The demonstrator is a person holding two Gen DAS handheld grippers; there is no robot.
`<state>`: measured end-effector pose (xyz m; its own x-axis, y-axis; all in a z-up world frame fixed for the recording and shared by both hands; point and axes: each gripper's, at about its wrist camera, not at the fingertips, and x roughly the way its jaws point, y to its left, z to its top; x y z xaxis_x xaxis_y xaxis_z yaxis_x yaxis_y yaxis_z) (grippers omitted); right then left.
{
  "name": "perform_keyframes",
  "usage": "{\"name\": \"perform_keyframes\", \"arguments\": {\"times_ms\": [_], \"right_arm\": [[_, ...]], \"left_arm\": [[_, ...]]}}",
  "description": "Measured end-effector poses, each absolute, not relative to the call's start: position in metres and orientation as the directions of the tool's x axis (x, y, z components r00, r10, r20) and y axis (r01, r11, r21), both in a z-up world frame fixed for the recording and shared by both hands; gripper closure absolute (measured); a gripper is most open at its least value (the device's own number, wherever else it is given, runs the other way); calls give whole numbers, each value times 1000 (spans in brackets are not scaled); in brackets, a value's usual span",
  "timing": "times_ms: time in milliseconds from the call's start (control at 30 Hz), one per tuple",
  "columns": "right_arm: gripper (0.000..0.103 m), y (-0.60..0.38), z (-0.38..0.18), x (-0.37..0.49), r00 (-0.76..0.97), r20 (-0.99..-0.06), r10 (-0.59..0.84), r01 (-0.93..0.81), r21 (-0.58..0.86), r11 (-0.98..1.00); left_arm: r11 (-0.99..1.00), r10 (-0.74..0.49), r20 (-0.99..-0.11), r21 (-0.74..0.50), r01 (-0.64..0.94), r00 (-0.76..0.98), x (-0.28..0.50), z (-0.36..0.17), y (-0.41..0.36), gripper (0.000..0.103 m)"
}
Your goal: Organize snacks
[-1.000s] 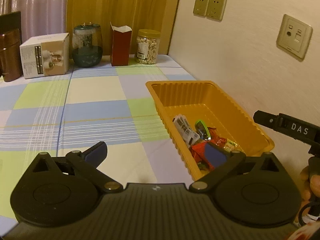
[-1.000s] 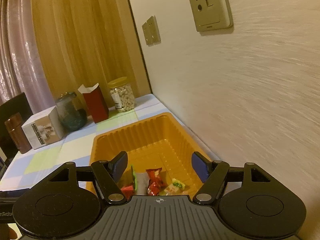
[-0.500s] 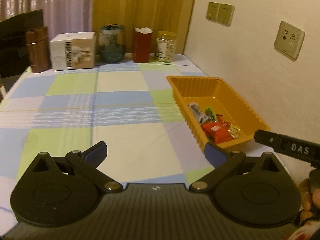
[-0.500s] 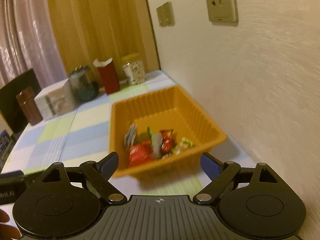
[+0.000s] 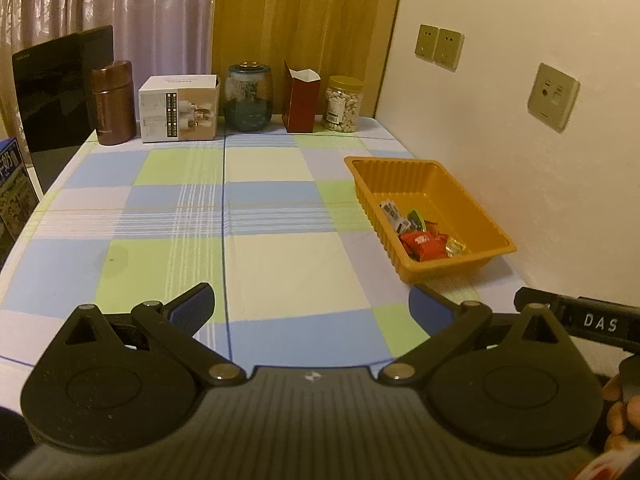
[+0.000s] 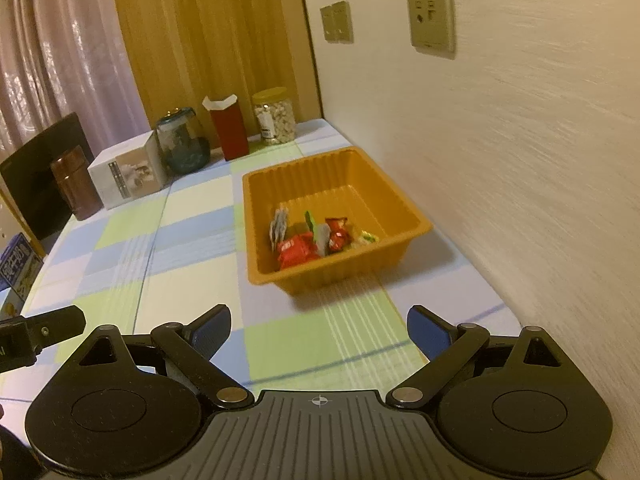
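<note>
Snacks (image 5: 420, 236) in tray (image 5: 496, 236) at table's (image 5: 280, 272) right edge, beside wall (image 5: 540, 200); jars, boxes behind.

One orange tray (image 5: 476, 258). Snacks (image 6: 316, 238) in it: about six wrapped pieces (overlapping, exact count unsure). At the table's far edge: one brown canister (image 5: 112, 102), one white box (image 5: 179, 110), one glass jar (image 5: 249, 98), one red carton (image 5: 300, 102), one nut jar (image 5: 343, 104). Wall plates: three (image 5: 553, 96). Grippers: two (image 5: 310, 304) (image 6: 318, 330).
</note>
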<state>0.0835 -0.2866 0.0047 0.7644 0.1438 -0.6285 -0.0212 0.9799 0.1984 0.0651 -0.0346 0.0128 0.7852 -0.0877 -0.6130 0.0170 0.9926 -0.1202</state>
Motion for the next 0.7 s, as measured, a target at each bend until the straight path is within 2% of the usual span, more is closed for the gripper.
{"name": "perform_keyframes", "arguments": {"times_ms": [400, 700], "right_arm": [[9, -276, 17, 32, 746, -658, 103, -39, 112, 993], [9, -270, 32, 13, 763, -636, 117, -54, 117, 992]], "left_arm": [[995, -83, -649, -95, 28, 756, 23, 19, -37, 0], [998, -54, -622, -63, 19, 781, 9, 29, -37, 0]]}}
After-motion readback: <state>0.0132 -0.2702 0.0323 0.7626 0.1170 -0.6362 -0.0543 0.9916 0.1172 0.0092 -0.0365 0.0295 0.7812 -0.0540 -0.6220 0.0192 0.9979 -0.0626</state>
